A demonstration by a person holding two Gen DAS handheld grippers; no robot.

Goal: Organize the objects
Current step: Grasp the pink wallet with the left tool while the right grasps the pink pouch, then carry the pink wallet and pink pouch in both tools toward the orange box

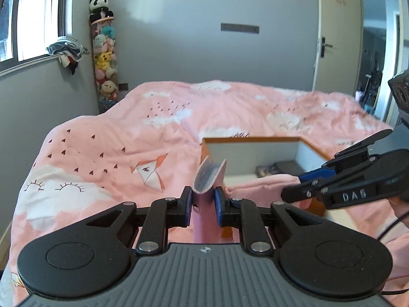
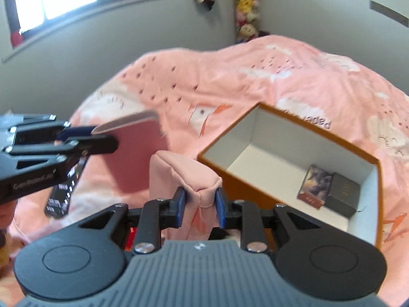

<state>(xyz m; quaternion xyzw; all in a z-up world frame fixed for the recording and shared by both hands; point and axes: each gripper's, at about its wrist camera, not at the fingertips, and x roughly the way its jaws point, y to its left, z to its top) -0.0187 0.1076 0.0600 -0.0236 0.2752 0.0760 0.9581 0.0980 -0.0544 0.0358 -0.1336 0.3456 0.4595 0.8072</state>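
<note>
bedspread (image 1: 107, 138): pink, white clouds | box (image 2: 255, 179): orange outside, white inside | notebook (image 2: 139, 158): pink | pouch (image 2: 184, 171): pink

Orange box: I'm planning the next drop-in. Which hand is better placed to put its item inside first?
Probably right. The right gripper, shut on the pink pouch, sits beside the orange box. The left gripper, clamping the pink notebook, is farther away.

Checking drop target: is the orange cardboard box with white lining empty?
Not empty. The orange cardboard box is lidless and holds a picture card box and a dark box.
</note>
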